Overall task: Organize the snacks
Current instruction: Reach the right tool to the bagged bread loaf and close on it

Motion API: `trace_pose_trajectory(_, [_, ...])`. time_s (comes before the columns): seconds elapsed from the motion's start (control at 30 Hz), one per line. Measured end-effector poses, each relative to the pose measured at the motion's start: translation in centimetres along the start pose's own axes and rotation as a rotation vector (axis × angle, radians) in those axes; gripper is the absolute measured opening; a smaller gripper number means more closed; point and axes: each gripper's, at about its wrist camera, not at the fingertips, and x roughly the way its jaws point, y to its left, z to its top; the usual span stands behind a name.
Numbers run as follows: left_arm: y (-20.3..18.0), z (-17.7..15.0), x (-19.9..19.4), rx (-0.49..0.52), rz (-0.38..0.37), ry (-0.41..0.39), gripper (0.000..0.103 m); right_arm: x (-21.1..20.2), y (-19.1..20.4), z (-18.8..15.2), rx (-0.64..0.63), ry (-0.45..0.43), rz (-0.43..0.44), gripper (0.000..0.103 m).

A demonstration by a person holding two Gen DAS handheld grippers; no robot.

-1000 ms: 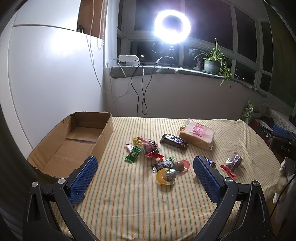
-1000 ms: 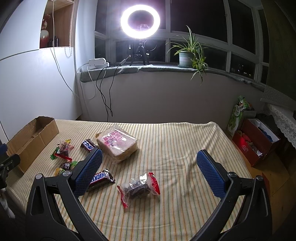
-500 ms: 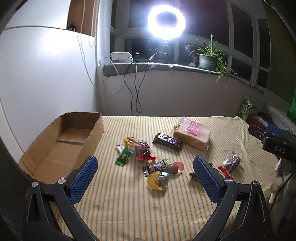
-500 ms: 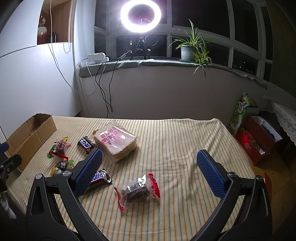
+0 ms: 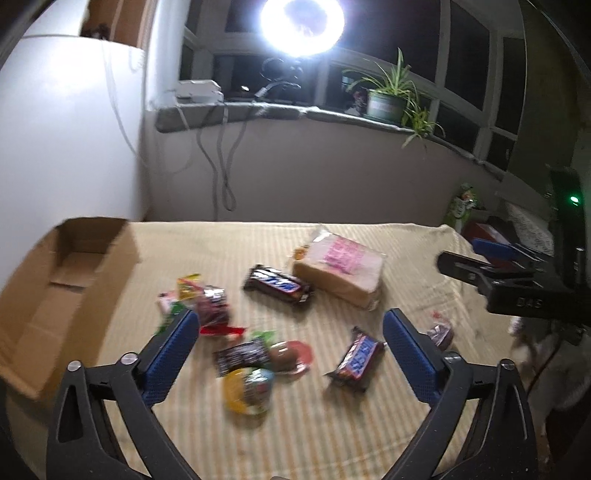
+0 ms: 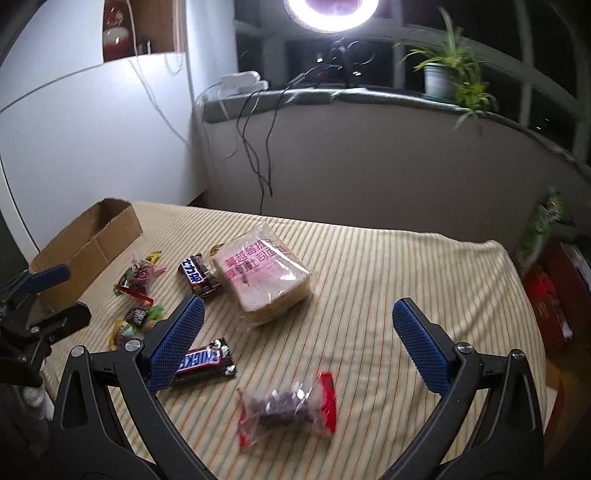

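Observation:
Snacks lie on a striped cloth table [image 5: 332, 424]. My left gripper [image 5: 291, 354] is open and empty above a round yellow snack [image 5: 247, 387], a dark candy pack [image 5: 242, 354] and a Snickers bar [image 5: 356, 358]. A bagged bread loaf [image 5: 338, 269] and a second chocolate bar [image 5: 279, 288] lie further back. My right gripper [image 6: 295, 341] is open and empty above a red-edged bag of dark snacks [image 6: 290, 406]; the Snickers bar [image 6: 205, 362] lies by its left finger, the bread loaf [image 6: 262, 277] beyond.
An open cardboard box [image 5: 55, 291] stands at the table's left edge, also in the right wrist view [image 6: 88, 247]. A white wall is behind it. A window ledge with ring light [image 5: 301, 22], cables and a plant [image 5: 388, 99] lies beyond. Red boxes [image 6: 554, 295] stand right of the table.
Both grippers moved forward and lower over the snacks. The left one shifted right, bringing the Snickers bar between its fingers. Both stayed open.

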Motion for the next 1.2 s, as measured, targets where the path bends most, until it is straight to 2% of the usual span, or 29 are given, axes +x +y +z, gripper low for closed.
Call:
trace_pose_trajectory(0.23, [-1.1,1.0,3.3,-0.045,-0.093,0.056,0.095,5.7,-2.2,2.2,-0.02,0.151,0.147,0.103])
trace_pose_trajectory(0.4, [-1.7,1.6,5.7,-0.076,-0.149,0.105,0.091,9.8,-3.3,3.4,0.017,0.264,0.295,0.103])
trace_pose_trajectory(0.6, [-1.9,2.1,8.8,-0.122,-0.204,0.16,0.084,13.7,-3.1,4.2,0.022,0.342,0.382,0.103])
trace_pose_trajectory(0.73, [-1.8,2.0,10.7,-0.158,-0.23,0.202,0.08,15.9,-3.2,4.7,0.055,0.391,0.44,0.096])
trace_pose_trajectory(1.0, [-2.4,2.2,12.8,-0.182,-0.26,0.242,0.073,17.9,-2.8,4.3,0.058,0.46,0.477,0.088])
trace_pose_trajectory(1.2, [-2.8,2.5,14.3,-0.199,-0.277,0.273,0.067,17.8,-3.3,4.0,0.078,0.491,0.497,0.074])
